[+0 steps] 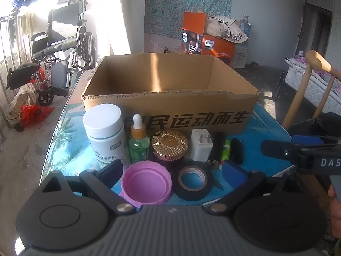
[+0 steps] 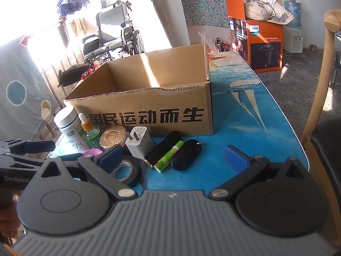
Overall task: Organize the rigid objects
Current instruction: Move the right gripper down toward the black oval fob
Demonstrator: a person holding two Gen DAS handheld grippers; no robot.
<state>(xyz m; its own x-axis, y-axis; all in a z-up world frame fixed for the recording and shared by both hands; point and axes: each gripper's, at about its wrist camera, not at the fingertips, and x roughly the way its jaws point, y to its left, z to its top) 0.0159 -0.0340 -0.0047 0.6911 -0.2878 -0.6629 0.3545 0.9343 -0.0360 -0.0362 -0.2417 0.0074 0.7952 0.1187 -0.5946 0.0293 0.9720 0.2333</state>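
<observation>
An open cardboard box [image 1: 170, 115] stands on the blue table [image 1: 268, 128]. In front of it sit a white bottle [image 1: 104, 132], a green dropper bottle [image 1: 139, 144], a gold-lidded jar [image 1: 169, 144], a white charger [image 1: 201, 146], a black cylinder [image 1: 218, 147], a green tube [image 1: 226, 152] and a black fob [image 1: 237, 150]. Nearer me lie a pink lid [image 1: 147, 183] and a black tape roll [image 1: 192, 181]. My left gripper [image 1: 172, 172] is open around these two, touching neither. My right gripper [image 2: 173, 157] hangs open above the fob [image 2: 185, 154] and the tube [image 2: 168, 156].
A wooden chair [image 2: 319, 81] stands at the table's right edge. A wheelchair [image 1: 64, 42] and bags are on the floor to the left. An orange carton [image 2: 262, 40] sits beyond the table. The blue table [image 2: 245, 111] is bare right of the box.
</observation>
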